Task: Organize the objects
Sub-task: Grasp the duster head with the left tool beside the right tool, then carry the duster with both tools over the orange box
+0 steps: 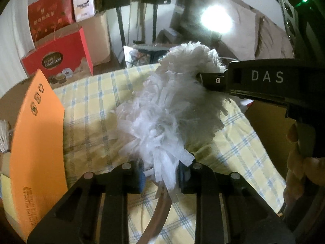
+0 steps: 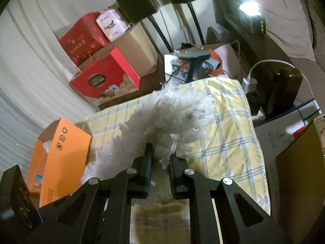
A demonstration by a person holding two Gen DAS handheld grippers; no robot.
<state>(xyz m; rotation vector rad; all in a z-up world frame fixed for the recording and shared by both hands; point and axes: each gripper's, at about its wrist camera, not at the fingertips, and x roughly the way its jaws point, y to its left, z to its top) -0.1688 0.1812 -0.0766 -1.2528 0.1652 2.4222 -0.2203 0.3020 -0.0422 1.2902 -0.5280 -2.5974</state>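
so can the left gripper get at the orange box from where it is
Probably yes: the orange box stands just left of the left gripper with nothing between them. But its fingers are closed around the white duster, so that would need letting go first.

duster (image 1: 162, 109) | white, fluffy | held over yellow plaid cloth (image 1: 97, 93)

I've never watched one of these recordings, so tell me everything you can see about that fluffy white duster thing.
The duster is a long plume of white shredded strips and fuzzy fibres, soft and synthetic-looking, with a brown curved handle at its base. It stretches over the yellow checked cloth, beside the orange box. The left gripper straddles its handle end, while the right gripper reaches into the fluffy end. Whether either one truly pinches it is unclear.
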